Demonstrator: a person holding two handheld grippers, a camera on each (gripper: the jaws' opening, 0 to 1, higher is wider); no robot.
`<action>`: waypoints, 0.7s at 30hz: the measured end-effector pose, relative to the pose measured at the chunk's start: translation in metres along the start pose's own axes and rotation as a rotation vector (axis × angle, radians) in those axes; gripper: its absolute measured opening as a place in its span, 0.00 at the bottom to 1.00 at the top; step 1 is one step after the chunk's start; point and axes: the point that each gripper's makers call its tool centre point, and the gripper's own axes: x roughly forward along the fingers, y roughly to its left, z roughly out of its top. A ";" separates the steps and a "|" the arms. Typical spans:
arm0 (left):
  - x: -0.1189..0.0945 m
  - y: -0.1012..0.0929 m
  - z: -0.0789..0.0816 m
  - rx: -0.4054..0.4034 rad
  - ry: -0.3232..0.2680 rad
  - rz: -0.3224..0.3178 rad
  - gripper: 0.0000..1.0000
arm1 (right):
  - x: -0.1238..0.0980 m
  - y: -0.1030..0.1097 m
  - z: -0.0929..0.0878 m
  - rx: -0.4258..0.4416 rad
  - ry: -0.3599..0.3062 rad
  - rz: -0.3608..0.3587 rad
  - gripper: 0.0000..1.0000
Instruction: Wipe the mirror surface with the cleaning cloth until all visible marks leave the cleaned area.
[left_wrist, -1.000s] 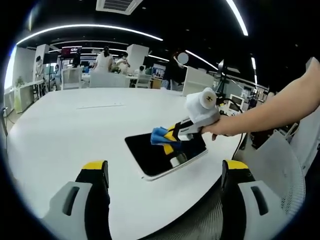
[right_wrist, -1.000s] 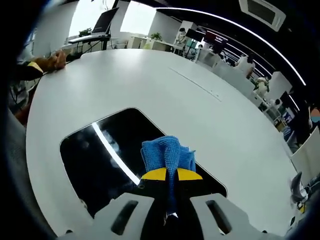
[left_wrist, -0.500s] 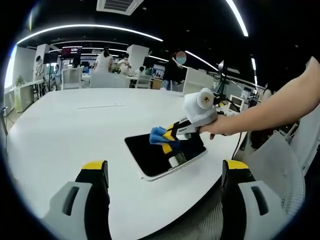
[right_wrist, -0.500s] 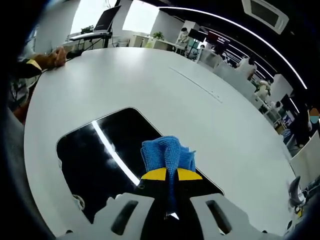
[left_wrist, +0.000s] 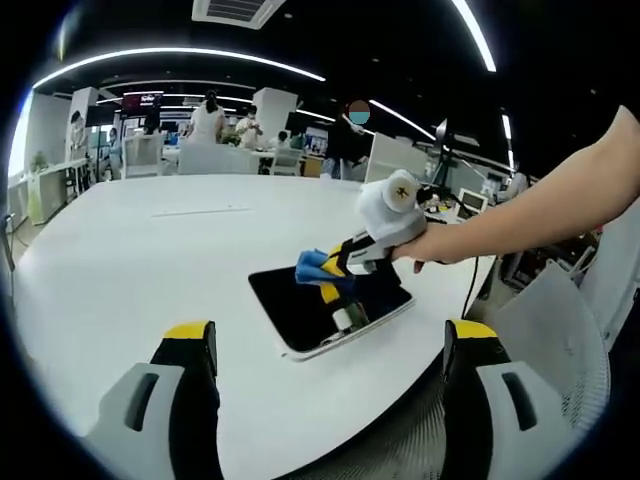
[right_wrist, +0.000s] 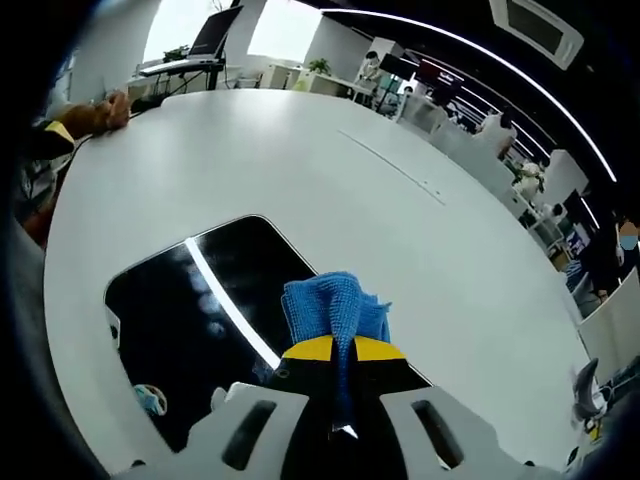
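A dark rectangular mirror (left_wrist: 330, 305) (right_wrist: 190, 300) with a white rim lies flat on the white table (left_wrist: 150, 250). My right gripper (right_wrist: 343, 352) (left_wrist: 337, 268) is shut on a blue cleaning cloth (right_wrist: 335, 310) (left_wrist: 313, 268) and holds it over the mirror's far part. Whether the cloth touches the glass I cannot tell. My left gripper (left_wrist: 330, 345) is open near the table's front edge, short of the mirror, with nothing between its yellow-tipped fingers (left_wrist: 190, 335).
A person's bare arm (left_wrist: 540, 215) reaches in from the right with the right gripper. Another hand (right_wrist: 100, 115) rests at the table's far left edge. Desks, monitors and people (left_wrist: 210, 120) stand behind the table. A mesh chair back (left_wrist: 560, 340) is at right.
The right gripper has slid the cloth a little across the mirror, away from its near right edge. The left gripper has stayed where it was.
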 end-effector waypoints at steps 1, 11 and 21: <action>0.000 0.000 0.000 0.000 0.000 0.001 0.94 | 0.001 0.000 -0.001 0.000 0.003 0.001 0.00; 0.000 0.000 -0.001 -0.002 0.001 0.001 0.93 | 0.002 -0.002 -0.003 0.027 0.000 0.013 0.00; 0.001 0.002 -0.002 -0.001 0.003 0.006 0.93 | 0.003 -0.002 -0.003 -0.032 -0.005 0.017 0.00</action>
